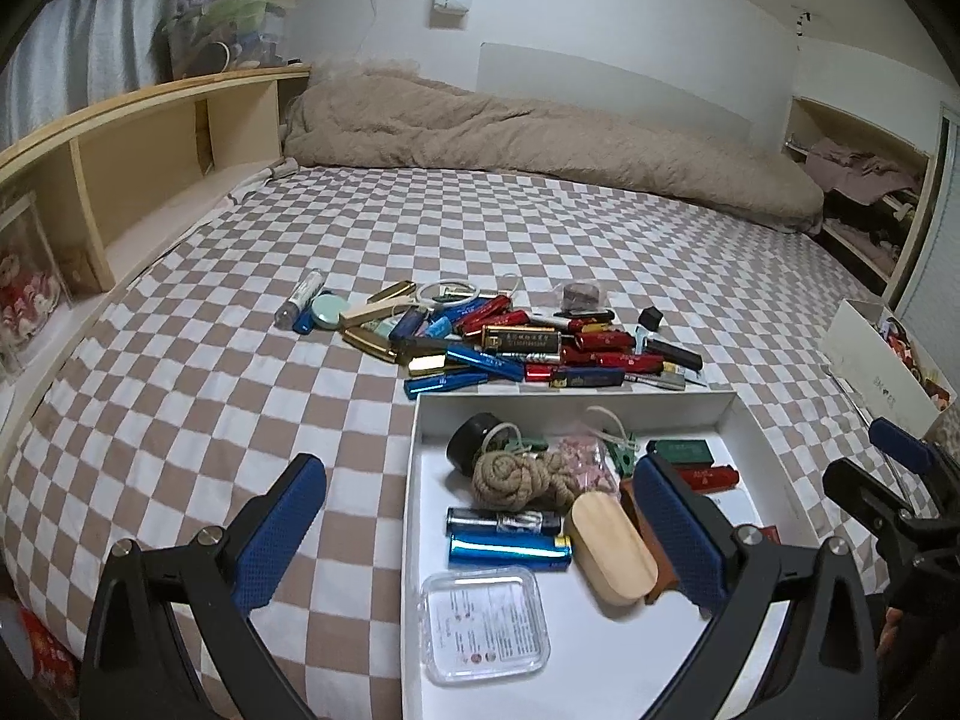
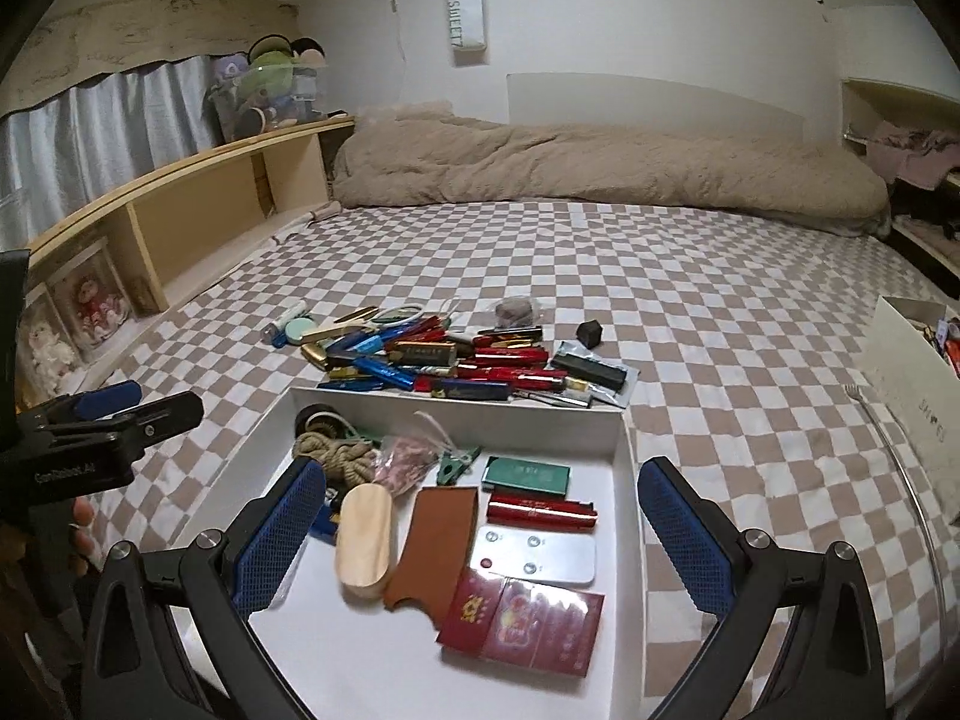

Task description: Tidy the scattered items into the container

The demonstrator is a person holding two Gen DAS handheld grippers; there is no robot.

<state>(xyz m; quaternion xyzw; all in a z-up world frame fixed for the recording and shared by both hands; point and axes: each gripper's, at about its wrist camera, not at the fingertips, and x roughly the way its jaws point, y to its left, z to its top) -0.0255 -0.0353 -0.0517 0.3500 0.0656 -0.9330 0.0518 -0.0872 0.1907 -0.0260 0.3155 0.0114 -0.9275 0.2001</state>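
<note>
Both grippers hover with jaws wide and empty over a half-filled white box (image 2: 624,438) on a checkered bed (image 2: 690,276).

A beige duvet (image 2: 600,168) lies along the far wall. The box sits at the near edge of the bed; it holds a rope coil (image 1: 510,477), a wooden oval case (image 2: 366,540), a brown leather sleeve (image 2: 438,546), a red packet (image 2: 528,624) and a blue lighter (image 1: 507,549). Just beyond its far wall lies the pile of scattered lighters and cases (image 1: 516,342). The left gripper (image 1: 480,534) straddles the box's left wall; the right gripper (image 2: 474,534) hangs above the box's contents.
</note>
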